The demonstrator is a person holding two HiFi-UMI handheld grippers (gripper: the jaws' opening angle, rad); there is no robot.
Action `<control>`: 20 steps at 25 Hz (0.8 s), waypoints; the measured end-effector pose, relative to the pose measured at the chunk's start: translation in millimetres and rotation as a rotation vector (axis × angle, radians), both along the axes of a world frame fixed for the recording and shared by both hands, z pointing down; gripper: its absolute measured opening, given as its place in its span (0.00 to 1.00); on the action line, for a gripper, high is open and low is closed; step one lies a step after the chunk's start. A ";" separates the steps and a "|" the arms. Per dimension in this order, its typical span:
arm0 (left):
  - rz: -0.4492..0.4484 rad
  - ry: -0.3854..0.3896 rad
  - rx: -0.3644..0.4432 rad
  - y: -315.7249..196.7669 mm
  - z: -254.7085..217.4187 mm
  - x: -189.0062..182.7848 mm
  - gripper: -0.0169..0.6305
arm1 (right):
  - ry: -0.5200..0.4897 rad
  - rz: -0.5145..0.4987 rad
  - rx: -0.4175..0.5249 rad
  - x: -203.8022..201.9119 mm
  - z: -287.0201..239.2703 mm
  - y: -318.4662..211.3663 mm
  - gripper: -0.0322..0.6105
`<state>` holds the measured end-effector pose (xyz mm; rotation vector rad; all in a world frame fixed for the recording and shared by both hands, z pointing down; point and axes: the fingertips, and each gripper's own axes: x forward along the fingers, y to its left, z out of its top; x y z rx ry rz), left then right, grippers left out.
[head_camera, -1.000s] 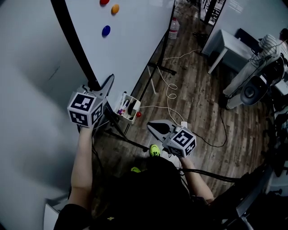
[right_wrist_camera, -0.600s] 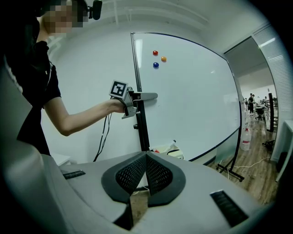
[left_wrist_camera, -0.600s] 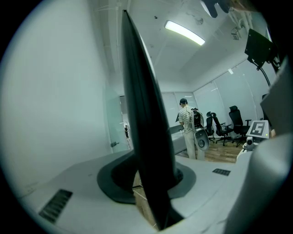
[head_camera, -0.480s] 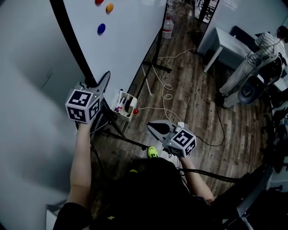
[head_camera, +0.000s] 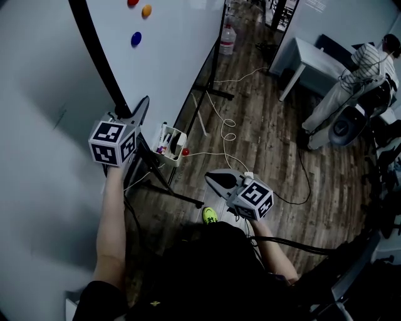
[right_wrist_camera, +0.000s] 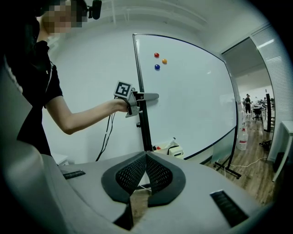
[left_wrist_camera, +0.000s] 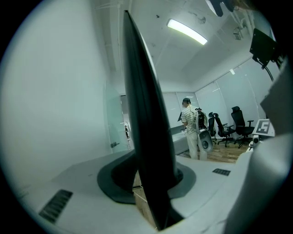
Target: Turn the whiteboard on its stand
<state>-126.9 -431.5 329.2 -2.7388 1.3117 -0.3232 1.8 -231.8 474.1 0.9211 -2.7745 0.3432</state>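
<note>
I am clamping my left gripper (head_camera: 135, 117) on the black frame (left_wrist_camera: 147, 137) at the whiteboard's near edge. Its jaws are standing partly apart with the frame filling the gap between them, both pads pressing on it. The frame is running upright through the grip, and the gripper is pointing almost level.

My right gripper (head_camera: 214, 178) is hanging free to the right, apart from the board, over the wood floor (head_camera: 269, 157). Its jaws are meeting pad to pad and holding nothing.

The whiteboard (head_camera: 178, 56) is standing on its stand, stretching from my left gripper toward the far side of the room. Three magnets are sticking to its face near the top: red (head_camera: 133, 2), orange (head_camera: 146, 10) and blue (head_camera: 136, 39). A white marker box (head_camera: 171, 143) is hanging at the board's lower edge, just right of my left gripper. The stand's foot (head_camera: 219, 94) is resting on the floor farther off, and a white cable (head_camera: 229, 129) is looping across the boards beside it. A bottle (head_camera: 227, 41) is standing near the board's far end. A grey desk (head_camera: 310, 56) is sitting far right, and a person (head_camera: 351, 81) is standing beside it.
</note>
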 end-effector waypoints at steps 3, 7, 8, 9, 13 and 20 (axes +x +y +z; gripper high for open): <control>0.001 0.001 -0.001 -9.2 0.7 2.7 0.19 | 0.003 0.006 -0.003 4.8 1.2 -5.4 0.06; 0.004 -0.001 0.000 -15.9 -0.5 5.5 0.19 | 0.001 0.002 -0.006 6.8 1.0 -9.3 0.06; 0.008 0.000 0.001 -15.3 0.1 6.0 0.19 | 0.000 0.000 -0.007 6.9 1.9 -8.8 0.06; 0.015 0.000 0.003 -13.9 0.8 6.2 0.20 | -0.002 -0.001 -0.008 7.0 3.1 -8.0 0.06; 0.045 -0.002 0.009 -6.8 2.1 4.4 0.22 | -0.005 -0.002 -0.013 7.5 6.9 -5.6 0.06; -0.058 -0.031 0.037 -9.7 2.9 -1.8 0.15 | -0.008 0.004 -0.017 12.0 9.0 -4.4 0.06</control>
